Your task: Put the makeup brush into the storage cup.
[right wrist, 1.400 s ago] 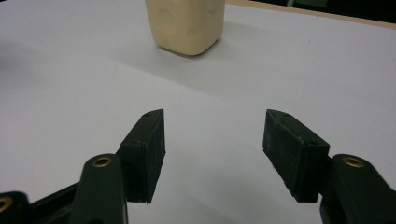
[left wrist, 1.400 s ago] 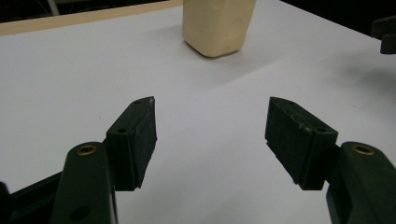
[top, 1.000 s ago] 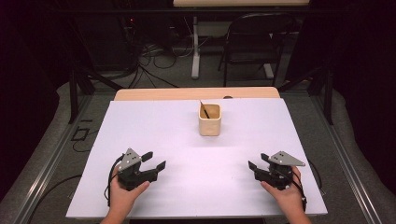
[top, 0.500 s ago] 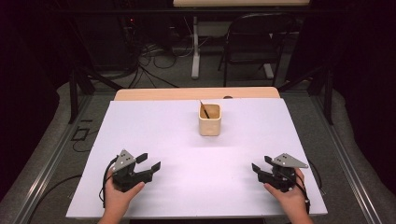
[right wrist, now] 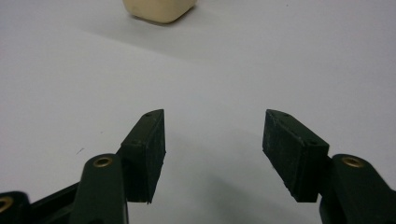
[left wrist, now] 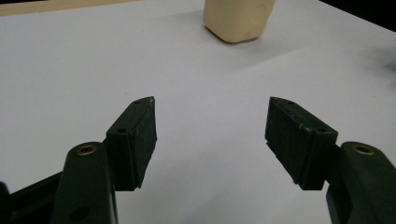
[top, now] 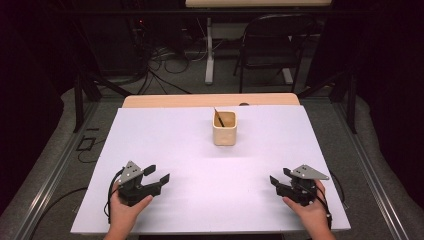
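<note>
A cream square cup (top: 224,128) stands upright past the middle of the white table (top: 200,155), with a thin dark stick (top: 218,117) leaning inside it. My left gripper (top: 157,173) rests near the front left edge, held by a hand, open with nothing between its jaws. My right gripper (top: 279,176) sits near the front right edge, also open and empty. The left gripper view has the cup (left wrist: 238,18) ahead and right of the gripper (left wrist: 211,128). In the right gripper view the cup (right wrist: 159,9) lies ahead and left of the gripper (right wrist: 214,140).
A wooden strip (top: 210,100) borders the table's far edge. Behind it stand a black folding chair (top: 272,50), a table leg (top: 210,50) and floor cables (top: 155,55). Metal rails (top: 55,175) run along both sides of the table.
Both grippers have drawn back toward the front edge of the table. The left one moved slightly left. Both stay open.
</note>
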